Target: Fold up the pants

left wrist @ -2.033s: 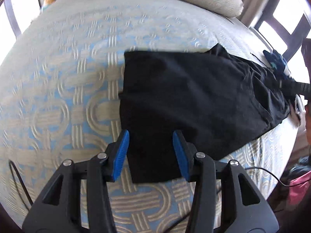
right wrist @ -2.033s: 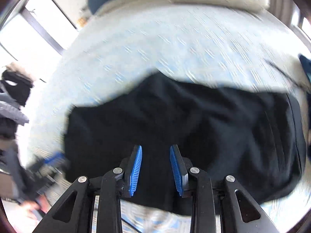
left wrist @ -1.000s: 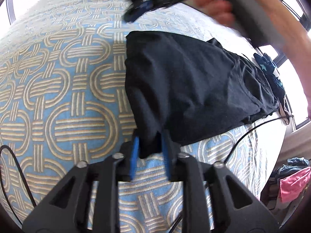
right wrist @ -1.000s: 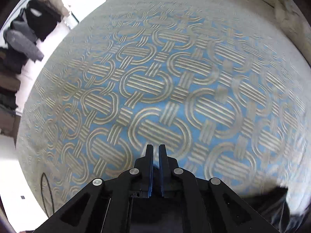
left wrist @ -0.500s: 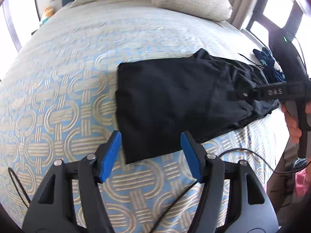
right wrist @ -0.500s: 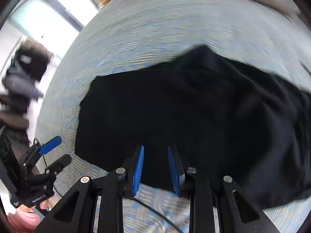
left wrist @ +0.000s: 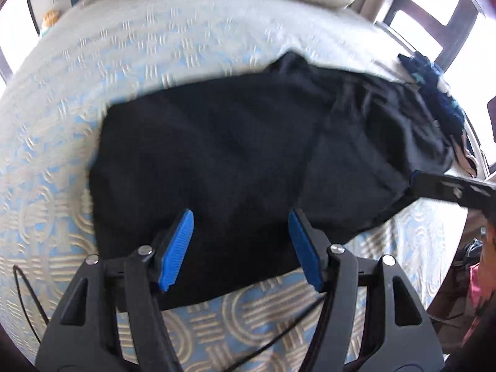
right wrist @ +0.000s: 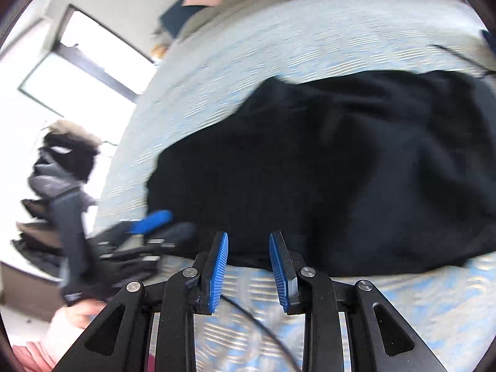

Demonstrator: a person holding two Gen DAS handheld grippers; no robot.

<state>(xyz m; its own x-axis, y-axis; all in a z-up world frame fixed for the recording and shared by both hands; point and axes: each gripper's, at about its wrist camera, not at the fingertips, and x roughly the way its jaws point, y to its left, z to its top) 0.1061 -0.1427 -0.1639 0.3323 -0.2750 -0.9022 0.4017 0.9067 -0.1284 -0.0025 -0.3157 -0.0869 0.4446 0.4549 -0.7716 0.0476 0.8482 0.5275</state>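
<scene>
The black pants [left wrist: 235, 167] lay partly folded on the bed [left wrist: 93, 71], looking soft, light and limp, best pinched at a corner or hem, while the left hand-held gripper [left wrist: 240, 245] and right hand-held gripper [right wrist: 248, 266] hovered open and empty.
</scene>
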